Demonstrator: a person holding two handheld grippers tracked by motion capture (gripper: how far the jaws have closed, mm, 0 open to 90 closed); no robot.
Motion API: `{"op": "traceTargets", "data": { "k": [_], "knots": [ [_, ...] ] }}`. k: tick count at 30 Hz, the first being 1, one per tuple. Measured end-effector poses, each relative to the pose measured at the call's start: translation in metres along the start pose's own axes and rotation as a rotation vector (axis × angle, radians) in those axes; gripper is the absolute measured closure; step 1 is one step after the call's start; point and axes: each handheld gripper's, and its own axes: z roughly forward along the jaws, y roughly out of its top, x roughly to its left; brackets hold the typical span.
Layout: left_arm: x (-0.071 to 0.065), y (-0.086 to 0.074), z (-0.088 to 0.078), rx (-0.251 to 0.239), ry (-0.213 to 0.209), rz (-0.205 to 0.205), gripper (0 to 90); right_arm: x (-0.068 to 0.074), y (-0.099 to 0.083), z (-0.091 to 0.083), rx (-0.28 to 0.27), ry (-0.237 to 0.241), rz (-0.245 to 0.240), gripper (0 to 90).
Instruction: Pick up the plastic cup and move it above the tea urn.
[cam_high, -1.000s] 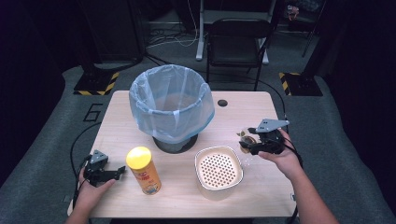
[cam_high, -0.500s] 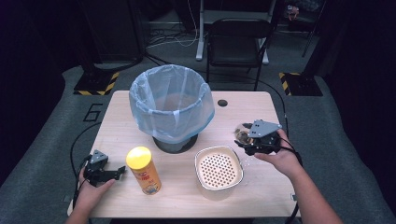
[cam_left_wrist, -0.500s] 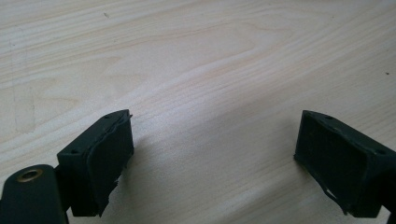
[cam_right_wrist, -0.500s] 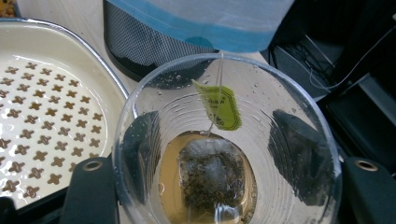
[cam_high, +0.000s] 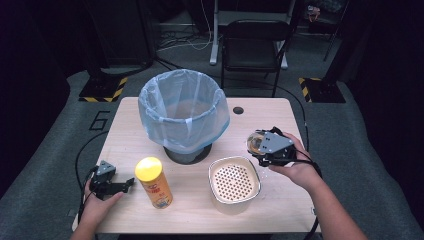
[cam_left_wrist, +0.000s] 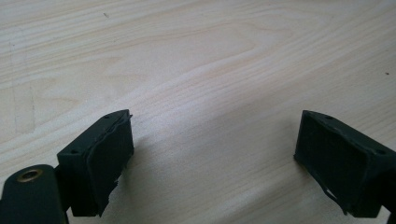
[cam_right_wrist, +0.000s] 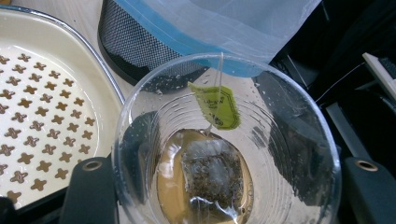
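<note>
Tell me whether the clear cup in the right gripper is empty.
Not empty: the clear cup holds a tea bag in shallow brown liquid.

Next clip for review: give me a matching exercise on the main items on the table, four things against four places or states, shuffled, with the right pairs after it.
Things:
1. clear cup
2. yellow canister
3. perforated dish
4. left gripper

Places or states:
A. stands upright on the table, in front of the lined bin
B. jaws open with bare wood between them
C. held between the right gripper's jaws, with a tea bag in brown liquid
D. lies on the table beside the right hand

Pairs: 1-C, 2-A, 3-D, 4-B
</note>
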Motion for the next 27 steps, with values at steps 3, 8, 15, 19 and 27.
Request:
{"op": "traceTargets", "data": {
  "k": [3, 8, 15, 19, 27],
  "knots": [
    [0.0000, 0.0000, 0.0001, -0.001, 0.000, 0.000, 11.2, 0.0011, 0.0010, -0.0008, -0.001, -0.003, -0.024, 33.7],
    [0.0000, 0.0000, 0.0000, -0.001, 0.000, 0.000, 11.2, 0.0026, 0.0026, -0.0016, 0.003, -0.011, -0.046, 33.7],
    [0.0000, 0.0000, 0.0001, 0.000, 0.000, 0.000, 11.2, 0.0041, 0.0041, -0.0022, -0.015, -0.017, -0.082, 33.6],
    [0.0000, 0.0000, 0.0001, 0.000, 0.000, 0.000, 11.2, 0.0058, 0.0051, -0.0007, -0.016, -0.010, -0.103, 33.5],
    [0.0000, 0.0000, 0.0001, 0.000, 0.000, 0.000, 11.2, 0.0097, 0.0071, 0.0051, -0.064, -0.020, -0.167, 33.5]
  ]
}}
